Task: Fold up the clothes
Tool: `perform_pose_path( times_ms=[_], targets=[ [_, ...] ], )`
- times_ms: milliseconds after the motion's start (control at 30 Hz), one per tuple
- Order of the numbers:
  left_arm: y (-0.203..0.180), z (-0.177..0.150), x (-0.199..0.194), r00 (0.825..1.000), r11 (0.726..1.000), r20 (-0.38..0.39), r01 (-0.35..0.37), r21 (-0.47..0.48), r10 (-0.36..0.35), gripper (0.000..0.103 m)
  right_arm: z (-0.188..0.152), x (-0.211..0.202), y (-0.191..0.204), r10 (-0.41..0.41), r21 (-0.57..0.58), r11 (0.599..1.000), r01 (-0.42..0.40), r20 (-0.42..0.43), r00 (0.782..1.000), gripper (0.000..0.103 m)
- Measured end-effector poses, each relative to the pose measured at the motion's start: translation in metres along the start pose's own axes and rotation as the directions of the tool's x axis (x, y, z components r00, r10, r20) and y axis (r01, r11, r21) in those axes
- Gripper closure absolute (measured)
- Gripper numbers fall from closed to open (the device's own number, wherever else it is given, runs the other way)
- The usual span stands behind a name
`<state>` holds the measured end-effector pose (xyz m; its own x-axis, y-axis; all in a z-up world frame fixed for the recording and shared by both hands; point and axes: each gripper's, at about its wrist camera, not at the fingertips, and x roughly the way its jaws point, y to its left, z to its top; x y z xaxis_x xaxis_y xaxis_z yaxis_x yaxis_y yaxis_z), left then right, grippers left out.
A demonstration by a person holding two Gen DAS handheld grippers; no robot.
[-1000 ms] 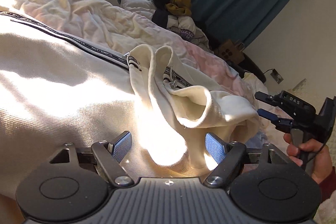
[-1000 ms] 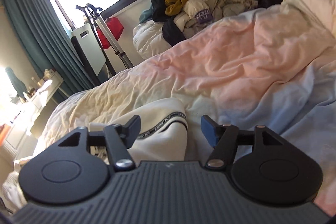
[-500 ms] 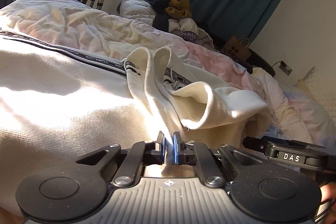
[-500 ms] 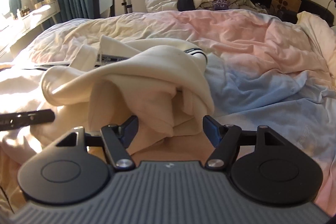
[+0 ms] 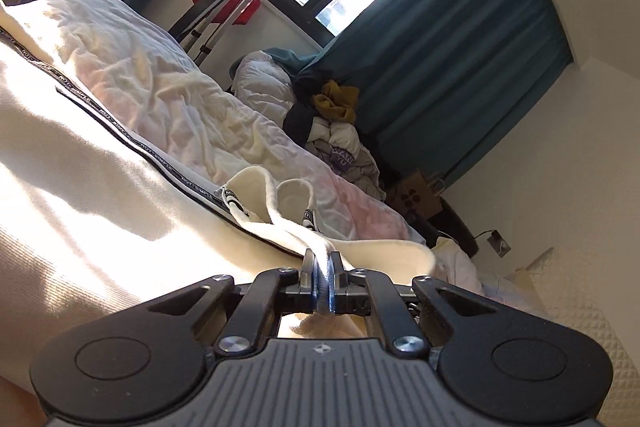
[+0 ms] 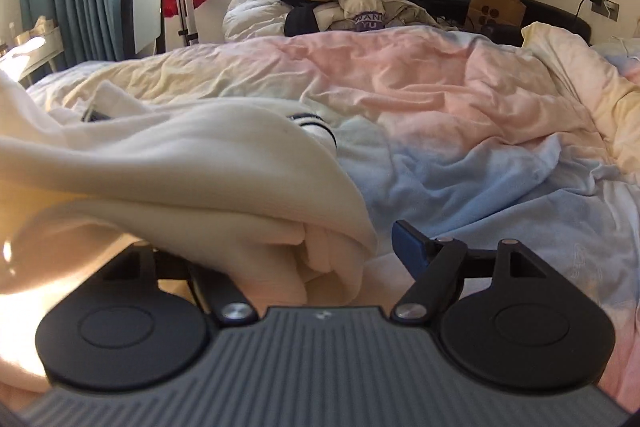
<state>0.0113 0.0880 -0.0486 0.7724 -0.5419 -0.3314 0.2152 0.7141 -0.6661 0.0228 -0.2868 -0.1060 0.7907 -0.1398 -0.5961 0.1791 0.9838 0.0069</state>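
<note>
left tongs (image 5: 320, 287) now clamp the jacket (image 5: 100, 227) hem and lift it off the bed (image 6: 440, 107), while right tongs (image 6: 348, 259) gape wide around a bunched fold, so the fold's starting.

Both handheld grippers, left gripper (image 5: 322, 291) and right gripper (image 6: 320, 251), show ribbed grey housings, round black discs, silver screws and blue-padded black linkage arms.

left gripper (image 5: 323, 281) closed on cream garment (image 5: 100, 227), lifted
</note>
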Motion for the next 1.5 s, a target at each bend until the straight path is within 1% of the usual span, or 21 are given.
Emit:
perform_pose_path(
  times_ms=[100, 233, 300, 400, 433, 500, 533, 600, 733, 800, 900, 967, 1100, 1133, 1167, 1233, 1300, 1333, 1400, 1433, 1500],
  targets=[
    [0.010, -0.002, 0.002, 0.998, 0.998, -0.039, -0.058, -0.011, 0.057, 0.098, -0.004, 0.003, -0.010, -0.009, 0.042, 0.999, 0.010, -0.019, 1.000, 0.015],
    [0.020, -0.013, 0.017, 0.973, 0.981, -0.130, -0.183, 0.061, 0.189, 0.098, -0.004, -0.004, -0.008, -0.036, 0.045, 0.998, 0.038, -0.045, 0.998, 0.015],
    [0.022, -0.014, 0.019, 0.968, 0.978, -0.147, -0.197, 0.070, 0.206, 0.097, -0.001, -0.019, -0.002, -0.048, 0.034, 0.998, 0.050, -0.071, 0.996, 0.015],
    [0.017, -0.013, 0.014, 0.970, 0.977, -0.135, -0.192, 0.092, 0.203, 0.095, -0.003, -0.051, -0.004, -0.003, 0.042, 0.999, 0.005, -0.062, 0.998, 0.015],
    [0.013, -0.014, 0.009, 0.972, 0.977, -0.125, -0.189, 0.101, 0.201, 0.093, -0.003, -0.063, -0.006, 0.011, 0.048, 0.999, -0.009, -0.040, 0.999, 0.015],
    [0.005, -0.015, 0.000, 0.975, 0.976, -0.105, -0.184, 0.118, 0.196, 0.075, -0.003, -0.085, -0.010, 0.033, 0.082, 0.996, -0.034, 0.018, 0.999, 0.015],
    [0.002, -0.015, -0.007, 0.978, 0.977, -0.088, -0.175, 0.121, 0.187, 0.070, -0.004, -0.095, -0.012, 0.058, 0.103, 0.993, -0.063, 0.055, 0.997, 0.015],
    [-0.007, -0.014, -0.021, 0.986, 0.981, -0.052, -0.149, 0.126, 0.157, 0.057, -0.002, -0.112, -0.012, 0.144, 0.128, 0.979, -0.162, 0.139, 0.980, 0.015],
    [-0.015, -0.007, -0.038, 0.990, 0.984, -0.015, -0.141, 0.106, 0.144, 0.053, 0.003, -0.119, 0.009, 0.246, 0.028, 0.965, -0.262, 0.256, 0.935, 0.015],
    [-0.017, -0.004, -0.049, 0.987, 0.984, -0.001, -0.157, 0.088, 0.158, 0.042, 0.006, -0.109, 0.025, 0.332, -0.025, 0.941, -0.337, 0.257, 0.908, 0.015],
    [-0.008, 0.006, -0.071, 0.974, 0.974, 0.013, -0.225, 0.017, 0.225, 0.029, 0.013, -0.090, 0.052, 0.416, -0.073, 0.909, -0.411, 0.231, 0.879, 0.015],
    [0.004, 0.016, -0.088, 0.952, 0.951, 0.013, -0.303, -0.056, 0.305, 0.025, 0.013, -0.075, 0.069, 0.440, -0.087, 0.898, -0.431, 0.170, 0.882, 0.015],
    [0.032, 0.034, -0.137, 0.909, 0.899, 0.060, -0.394, -0.192, 0.412, 0.018, 0.004, -0.052, 0.093, 0.473, -0.106, 0.878, -0.466, 0.053, 0.879, 0.015],
    [0.038, 0.038, -0.145, 0.893, 0.881, 0.062, -0.424, -0.210, 0.445, 0.017, 0.003, -0.051, 0.099, 0.466, -0.128, 0.880, -0.458, 0.039, 0.884, 0.017],
    [0.043, 0.041, -0.154, 0.876, 0.861, 0.061, -0.456, -0.223, 0.479, 0.015, 0.002, -0.051, 0.104, 0.455, -0.151, 0.882, -0.446, 0.029, 0.890, 0.028],
    [0.053, 0.048, -0.170, 0.836, 0.819, 0.057, -0.517, -0.251, 0.545, 0.013, 0.003, -0.052, 0.112, 0.437, -0.176, 0.887, -0.428, 0.017, 0.899, 0.036],
    [0.061, 0.052, -0.180, 0.805, 0.791, 0.082, -0.550, -0.269, 0.587, 0.006, 0.005, -0.052, 0.116, 0.399, -0.176, 0.902, -0.394, -0.007, 0.917, 0.068],
    [0.068, 0.054, -0.182, 0.802, 0.784, 0.084, -0.548, -0.292, 0.592, 0.005, 0.006, -0.051, 0.116, 0.380, -0.165, 0.912, -0.376, -0.011, 0.925, 0.087],
    [0.084, 0.058, -0.184, 0.803, 0.774, 0.084, -0.532, -0.344, 0.590, 0.005, 0.010, -0.054, 0.114, 0.398, -0.132, 0.910, -0.393, 0.012, 0.917, 0.090],
    [0.092, 0.060, -0.184, 0.808, 0.770, 0.084, -0.518, -0.372, 0.584, 0.005, 0.014, -0.058, 0.114, 0.418, -0.118, 0.903, -0.413, 0.030, 0.908, 0.091],
    [0.106, 0.063, -0.177, 0.802, 0.747, 0.073, -0.513, -0.422, 0.593, 0.005, 0.021, -0.065, 0.113, 0.457, -0.090, 0.888, -0.451, 0.066, 0.887, 0.091]
  ],
)
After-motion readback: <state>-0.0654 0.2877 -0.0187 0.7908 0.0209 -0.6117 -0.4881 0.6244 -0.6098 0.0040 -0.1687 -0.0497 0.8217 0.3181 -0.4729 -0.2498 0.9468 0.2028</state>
